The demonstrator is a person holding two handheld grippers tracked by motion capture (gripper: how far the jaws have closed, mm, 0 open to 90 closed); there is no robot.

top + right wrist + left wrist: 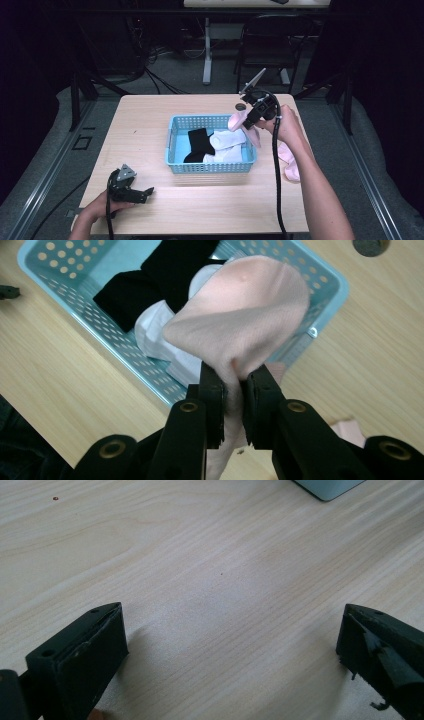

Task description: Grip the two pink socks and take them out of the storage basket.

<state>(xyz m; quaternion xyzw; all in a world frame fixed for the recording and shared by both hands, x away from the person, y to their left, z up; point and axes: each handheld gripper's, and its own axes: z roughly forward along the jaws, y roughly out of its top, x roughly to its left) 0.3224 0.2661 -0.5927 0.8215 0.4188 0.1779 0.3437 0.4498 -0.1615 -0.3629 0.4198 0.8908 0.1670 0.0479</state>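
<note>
A: Where is the pink sock (240, 315)?

B: Pinched in the right gripper (234, 390), above the near-right corner of the basket (210, 167) as the high view shows it. The jaws are clamped on one end.

A: Which way does it run?

B: In the right gripper view its length runs from the jaws forward over the basket rim, the rounded end farthest out. In the high view it hangs at the basket's right edge, one end toward the basket's back corner.

A: What else does that gripper's view give?

B: A black sock (150, 280) and a white sock (155, 330) lying in the basket under the pink one.

A: And the high view?

B: A second pink sock (290, 162) on the table (140, 125) beside the right forearm.

A: The left gripper (230, 645)?

B: Jaws spread wide, holding nothing, low over bare wood at the table's near-left
</note>
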